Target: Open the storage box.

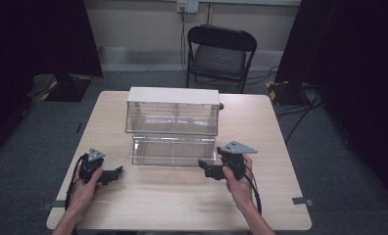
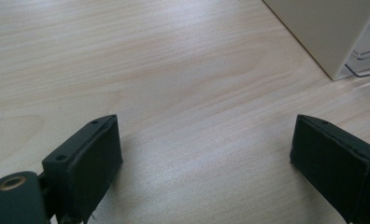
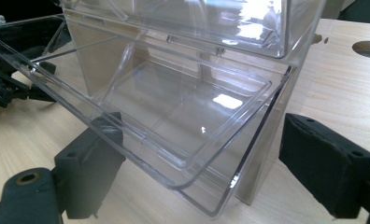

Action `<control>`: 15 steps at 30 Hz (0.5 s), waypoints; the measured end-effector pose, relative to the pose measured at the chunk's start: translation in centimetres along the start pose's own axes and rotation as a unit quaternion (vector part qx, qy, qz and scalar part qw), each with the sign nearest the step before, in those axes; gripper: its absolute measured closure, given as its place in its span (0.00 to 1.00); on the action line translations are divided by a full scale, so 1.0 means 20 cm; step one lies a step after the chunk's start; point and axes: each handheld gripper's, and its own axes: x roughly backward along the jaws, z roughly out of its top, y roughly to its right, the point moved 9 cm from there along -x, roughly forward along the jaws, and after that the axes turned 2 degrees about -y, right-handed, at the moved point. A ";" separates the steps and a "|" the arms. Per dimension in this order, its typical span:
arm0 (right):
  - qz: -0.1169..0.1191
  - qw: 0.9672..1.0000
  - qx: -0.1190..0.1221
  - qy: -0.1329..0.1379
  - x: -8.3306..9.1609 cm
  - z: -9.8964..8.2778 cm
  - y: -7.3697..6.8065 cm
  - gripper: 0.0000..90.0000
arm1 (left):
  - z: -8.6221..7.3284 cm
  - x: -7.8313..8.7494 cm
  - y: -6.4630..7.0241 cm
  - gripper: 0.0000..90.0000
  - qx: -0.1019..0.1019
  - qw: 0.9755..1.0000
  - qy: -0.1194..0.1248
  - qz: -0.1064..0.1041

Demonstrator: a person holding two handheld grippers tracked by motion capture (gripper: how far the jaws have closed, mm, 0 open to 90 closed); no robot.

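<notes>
your left hand (image 1: 84,188) holds the left gripper (image 1: 114,172) low over the pale wooden table (image 1: 182,205), left of the clear plastic storage cabinet with a cream-white top (image 1: 172,96). in the left gripper view its two black padded jaws stand wide apart with bare wood grain between them, and the cabinet's cream side wall (image 2: 330,30) sits off to the upper right, well clear of the jaws.

your right hand (image 1: 238,183) holds the right gripper (image 1: 205,168) at the right front corner of the cabinet. the lower clear drawer (image 1: 173,151) is pulled out toward you, while the upper drawer (image 1: 171,117) sits pushed in beneath the top. in the right gripper view the jaws are spread apart, and the tilted clear drawer (image 3: 174,116) lies between them; its front lip crosses just over the left-hand pad, though you cannot tell from here whether it touches. the other pad stands apart from the drawer corner.

a black folding chair (image 1: 220,54) stands beyond the table's far edge.
</notes>
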 end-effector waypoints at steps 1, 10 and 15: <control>0.001 1.000 -0.001 0.000 0.00 0.00 0.00 0.15 | 0.00 0.00 0.00 0.09 0.000 1.000 0.000 0.000; 0.002 1.000 -0.004 0.002 0.00 0.01 0.00 0.15 | 0.00 0.00 0.00 0.09 0.000 1.000 0.000 0.000; 0.004 1.000 -0.007 0.005 -0.01 0.02 0.00 0.15 | 0.00 0.00 0.00 0.09 0.000 1.000 0.000 0.000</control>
